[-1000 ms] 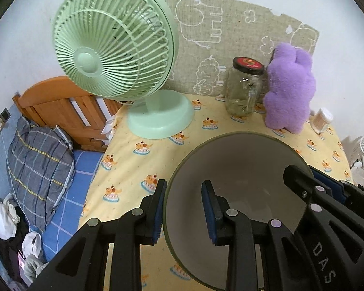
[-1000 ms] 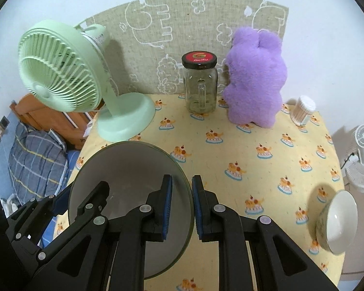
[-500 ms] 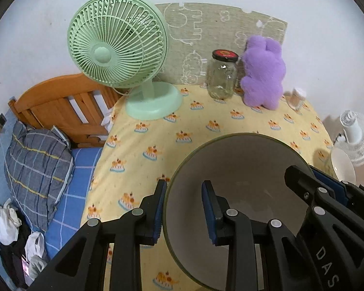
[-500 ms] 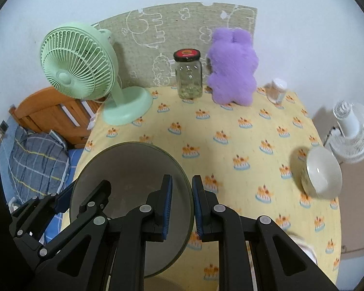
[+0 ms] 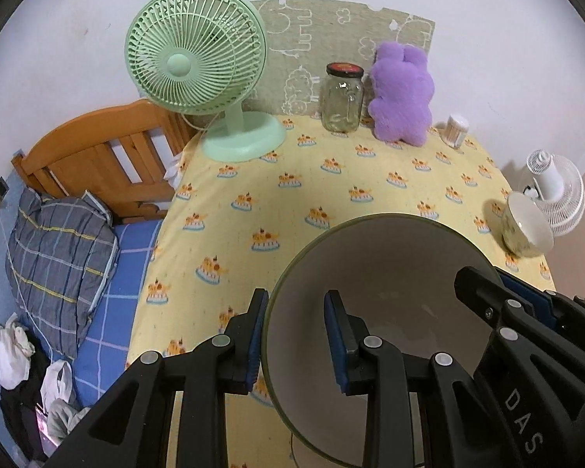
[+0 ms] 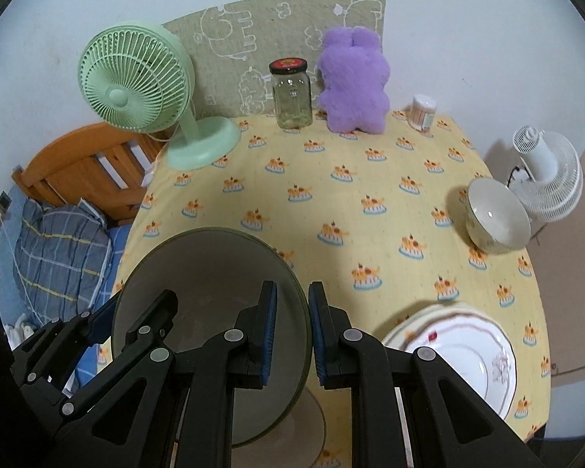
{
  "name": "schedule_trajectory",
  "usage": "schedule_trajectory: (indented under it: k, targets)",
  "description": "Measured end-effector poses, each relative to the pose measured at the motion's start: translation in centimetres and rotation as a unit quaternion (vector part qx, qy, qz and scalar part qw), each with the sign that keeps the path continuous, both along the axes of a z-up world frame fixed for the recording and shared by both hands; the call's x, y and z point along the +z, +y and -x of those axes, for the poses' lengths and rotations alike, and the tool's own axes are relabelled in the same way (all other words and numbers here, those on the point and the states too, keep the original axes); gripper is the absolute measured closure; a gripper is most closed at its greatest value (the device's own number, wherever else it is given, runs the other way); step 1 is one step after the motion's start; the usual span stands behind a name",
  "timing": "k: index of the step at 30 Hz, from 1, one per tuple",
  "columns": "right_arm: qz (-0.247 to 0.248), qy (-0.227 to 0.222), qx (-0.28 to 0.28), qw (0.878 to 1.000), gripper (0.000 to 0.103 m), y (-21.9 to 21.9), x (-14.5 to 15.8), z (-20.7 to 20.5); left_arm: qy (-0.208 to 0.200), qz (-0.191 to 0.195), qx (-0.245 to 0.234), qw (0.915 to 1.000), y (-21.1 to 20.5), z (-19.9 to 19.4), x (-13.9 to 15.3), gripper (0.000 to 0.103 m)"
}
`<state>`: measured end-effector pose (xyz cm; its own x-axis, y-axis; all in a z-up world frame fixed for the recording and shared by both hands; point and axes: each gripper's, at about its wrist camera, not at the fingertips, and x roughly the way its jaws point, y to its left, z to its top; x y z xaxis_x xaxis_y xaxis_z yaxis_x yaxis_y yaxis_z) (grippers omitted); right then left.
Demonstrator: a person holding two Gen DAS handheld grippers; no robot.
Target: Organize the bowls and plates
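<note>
Two grippers clamp one large grey bowl by opposite sides of its rim, holding it above a table draped in a yellow cake-print cloth. In the left wrist view the left gripper pinches the rim at 9 o'clock on the bowl, one blue-padded finger outside the wall and one inside, while the right gripper bites the rim at 3 o'clock. The right wrist view mirrors this: the right gripper is closed on the bowl's rim at 3 o'clock, and the left gripper grips at 9 o'clock. The bowl is tilted, its pale inside facing the cameras.

Just beyond the right gripper, toward 4 o'clock in the right wrist view, a stack of white patterned plates lies flat on the cloth. Farther out, at 2 o'clock, a small cream bowl stands near the table's right edge.

Along the far edge, from 10 to 1 o'clock, stand a mint-green desk fan, a glass jar with a red-and-black lid, a purple plush toy and a small container of cotton swabs. A white floor fan stands off the table at 2 o'clock; a wooden headboard and plaid pillow lie at 9 o'clock.
</note>
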<state>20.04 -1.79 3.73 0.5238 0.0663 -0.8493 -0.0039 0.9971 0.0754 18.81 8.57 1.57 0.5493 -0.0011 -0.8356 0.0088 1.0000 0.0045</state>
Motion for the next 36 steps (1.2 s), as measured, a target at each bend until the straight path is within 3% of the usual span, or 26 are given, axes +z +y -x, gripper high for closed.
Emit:
schedule_trajectory:
  k: [13,36]
  targets:
    - [0.006,0.043,0.002,0.999,0.083,-0.5,-2.5,4.1,0.046,0.009,-0.002,0.9989,-0.2,3.7,-2.7,0.075]
    - [0.021,0.093,0.004,0.995,0.083,0.0,-6.7,5.6,0.094,-0.003,-0.003,0.9955,-0.2,5.0,-6.7,0.075]
